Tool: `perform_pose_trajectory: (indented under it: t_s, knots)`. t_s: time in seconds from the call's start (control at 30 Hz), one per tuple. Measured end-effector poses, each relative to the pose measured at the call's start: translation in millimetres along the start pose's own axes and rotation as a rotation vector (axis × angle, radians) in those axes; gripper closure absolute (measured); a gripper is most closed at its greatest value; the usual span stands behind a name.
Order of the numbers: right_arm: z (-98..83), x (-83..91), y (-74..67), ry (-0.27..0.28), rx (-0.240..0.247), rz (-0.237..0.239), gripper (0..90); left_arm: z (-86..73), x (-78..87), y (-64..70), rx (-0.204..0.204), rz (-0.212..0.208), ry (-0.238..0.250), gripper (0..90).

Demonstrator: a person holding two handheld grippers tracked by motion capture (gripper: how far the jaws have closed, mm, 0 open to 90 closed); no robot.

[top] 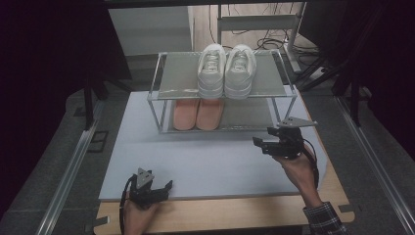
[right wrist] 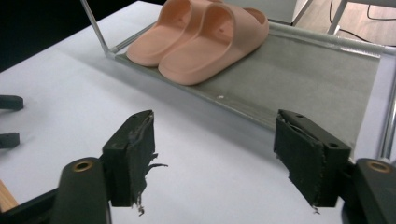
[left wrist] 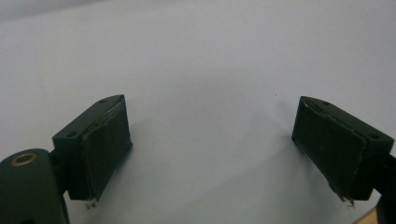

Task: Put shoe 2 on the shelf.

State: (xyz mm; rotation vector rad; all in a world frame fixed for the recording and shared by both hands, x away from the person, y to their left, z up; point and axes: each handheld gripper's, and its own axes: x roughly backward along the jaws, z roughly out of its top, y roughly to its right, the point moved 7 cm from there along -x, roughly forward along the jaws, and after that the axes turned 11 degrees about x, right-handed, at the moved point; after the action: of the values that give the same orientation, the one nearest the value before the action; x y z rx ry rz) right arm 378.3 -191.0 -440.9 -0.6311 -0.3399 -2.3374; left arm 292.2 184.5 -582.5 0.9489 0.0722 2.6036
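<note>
A two-tier metal shoe rack stands at the back of the white mat. A pair of white sneakers sits on its top shelf. A pair of pink slippers rests on the lower shelf. My right gripper hovers in front of the rack's right end, jaws wide apart with nothing between them. Down at the mat's near left edge my left gripper is open over bare mat.
The mat lies on a wooden board at the table's front edge. Metal rails run along both sides. Cables and desk legs sit on the floor beyond the rack. The left gripper's jaw tips show at the right gripper view's left edge.
</note>
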Motion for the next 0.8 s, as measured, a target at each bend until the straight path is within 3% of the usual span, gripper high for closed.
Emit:
perform_pose_trajectory:
  t_s: [0.8]
  knots:
    - [-48.9, 7.5, -3.2, -0.072, 0.000, -0.014, 20.8, -0.1, 0.0, 0.2, 0.003, -0.001, 0.000, 11.4]
